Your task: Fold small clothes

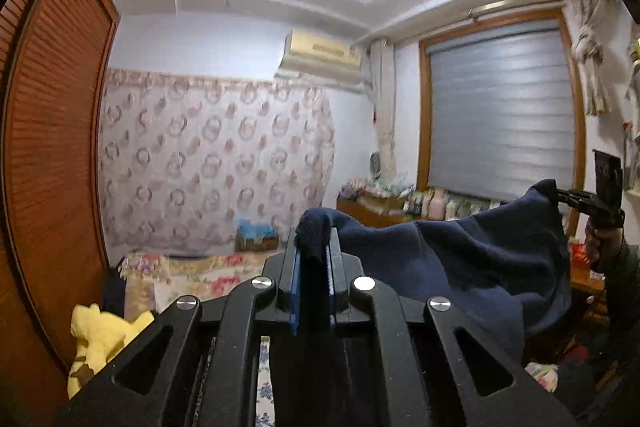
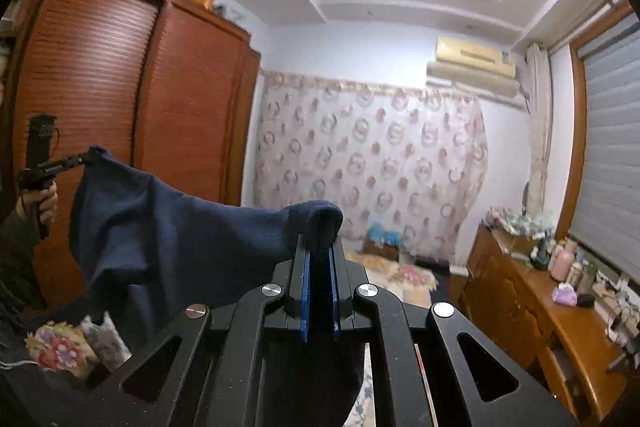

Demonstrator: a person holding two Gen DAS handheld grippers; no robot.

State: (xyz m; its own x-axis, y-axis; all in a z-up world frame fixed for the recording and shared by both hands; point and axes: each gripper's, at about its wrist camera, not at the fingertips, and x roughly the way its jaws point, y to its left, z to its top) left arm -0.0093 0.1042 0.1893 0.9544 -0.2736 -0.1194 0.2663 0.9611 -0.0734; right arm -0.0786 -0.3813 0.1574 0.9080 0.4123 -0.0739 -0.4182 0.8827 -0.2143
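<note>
1. Left tongs [image 1: 314, 247]: both of my blue-lined fingers [image 1: 295, 267] are drawn narrow and pinch a bunched corner of the navy garment [image 1: 460, 259], which mounds up over the fingertips.
2. Right tongs [image 2: 320, 247]: closed narrow as well, clamping the opposite corner of the same garment [image 2: 168, 223]; the cloth folds over the tips and hangs down between the linkage arms.
3. Navy garment: held in the air between my two tongs, stretched in a sagging span from one grip to the other, its lower edge drooping toward the floral bedspread [image 1: 200, 271] below.
4. In the left wrist view my right tongs [image 1: 560, 194] appear at the far end of the garment, with my right hand [image 1: 600, 239] around the handle; in the right wrist view my left tongs [image 2: 90, 158] appear at its far end, with my left hand [image 2: 42, 205] on the handle.
5. Behind the garment hangs a patterned curtain [image 1: 216, 163] across the far wall; an air conditioner [image 1: 324, 55] is mounted above the curtain's right end.
6. Left of the garment stands a wooden wardrobe [image 2: 120, 107] with louvred doors.
7. Right of the garment, a window blind [image 1: 500, 115] is drawn down, and a wooden dresser [image 2: 532, 307] below the blind carries bottles and small items.
8. Yellow plush toy [image 1: 104, 335]: lies below and left of the garment, beside the bedspread.
</note>
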